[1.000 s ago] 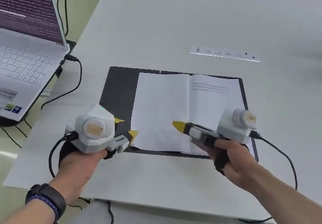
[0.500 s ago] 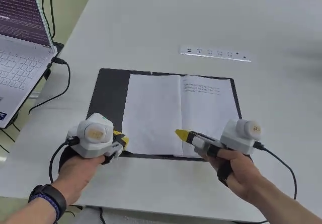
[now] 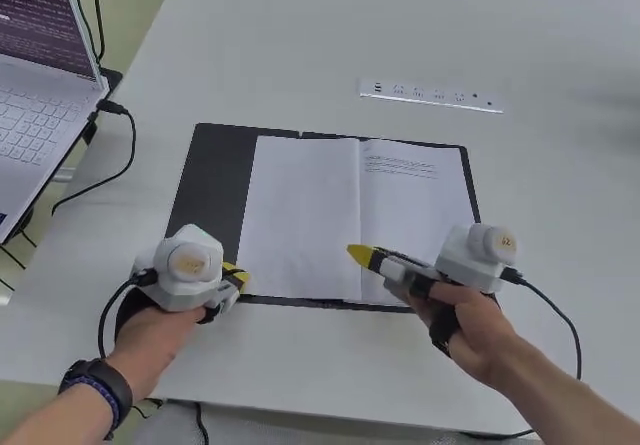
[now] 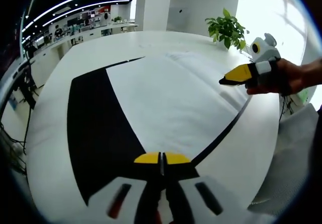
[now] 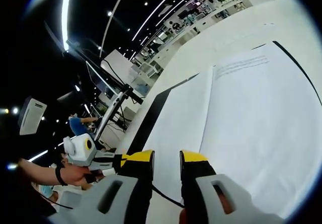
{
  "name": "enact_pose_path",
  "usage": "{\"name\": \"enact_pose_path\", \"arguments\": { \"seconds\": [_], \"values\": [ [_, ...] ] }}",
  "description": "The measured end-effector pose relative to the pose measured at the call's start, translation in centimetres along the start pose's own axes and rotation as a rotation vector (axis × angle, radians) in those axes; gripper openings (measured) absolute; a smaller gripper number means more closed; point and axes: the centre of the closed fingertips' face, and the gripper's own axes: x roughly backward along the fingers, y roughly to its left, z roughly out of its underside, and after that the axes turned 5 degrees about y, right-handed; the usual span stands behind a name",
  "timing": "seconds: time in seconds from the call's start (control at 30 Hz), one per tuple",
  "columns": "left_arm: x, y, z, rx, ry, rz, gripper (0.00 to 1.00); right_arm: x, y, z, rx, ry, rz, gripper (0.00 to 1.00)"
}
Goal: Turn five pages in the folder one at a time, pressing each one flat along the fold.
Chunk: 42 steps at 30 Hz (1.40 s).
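As the left hand (image 3: 150,330) holds it, left gripper (image 3: 235,277): yellow tips pressed together, nothing between them; they sit over the black cover by its near edge, at the folder's 7 o'clock corner in the head view.
Right gripper (image 5: 167,158): jaws slightly spread, pinching nothing; held in the right hand (image 3: 470,325), tips pointing toward 9 o'clock above the near end of the fold (image 3: 358,215); whether they touch paper I cannot tell.
Folder (image 3: 215,205): open and flat on the table; black inner cover bare on its 9 o'clock side.
Left page (image 3: 300,215): blank white, lying flat just beside the fold.
Right page (image 3: 415,215): white, a few printed lines near its 12 o'clock edge.
Table (image 3: 300,45): white.
Power strip (image 3: 430,95): at 1 o'clock from the folder, apart from it.
Laptop (image 3: 30,85): open, at 10 o'clock, off the table's edge; a black cable (image 3: 110,175) curves between it and the folder.
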Motion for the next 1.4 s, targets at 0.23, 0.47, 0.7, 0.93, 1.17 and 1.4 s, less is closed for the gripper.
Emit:
{"name": "enact_pose_path", "arguments": {
  "seconds": [0.23,0.47,0.7,0.93,1.17,1.4],
  "values": [
    [0.2,0.1,-0.2,0.001,-0.008,-0.006,0.0,-0.5,0.0,-0.4,0.009,0.005,-0.009,0.14],
    [0.2,0.1,-0.2,0.005,-0.009,-0.007,0.0,-0.9,-0.3,-1.1,0.015,0.011,-0.008,0.14],
    [0.1,0.2,-0.2,0.037,-0.012,-0.001,0.0,-1.4,-0.8,-2.0,0.028,0.017,-0.006,0.11],
    [0.2,0.1,-0.2,0.03,-0.007,0.0,0.0,-2.1,-0.6,-2.7,0.036,0.026,-0.005,0.08],
    [0.2,0.0,-0.2,0.04,-0.002,0.008,0.0,-2.5,-0.7,-3.3,0.017,0.012,0.0,0.06],
    [0.2,0.0,-0.1,0.043,0.001,0.006,0.0,-3.0,-1.5,-4.4,0.005,-0.013,0.02,0.0]
  ]
}}
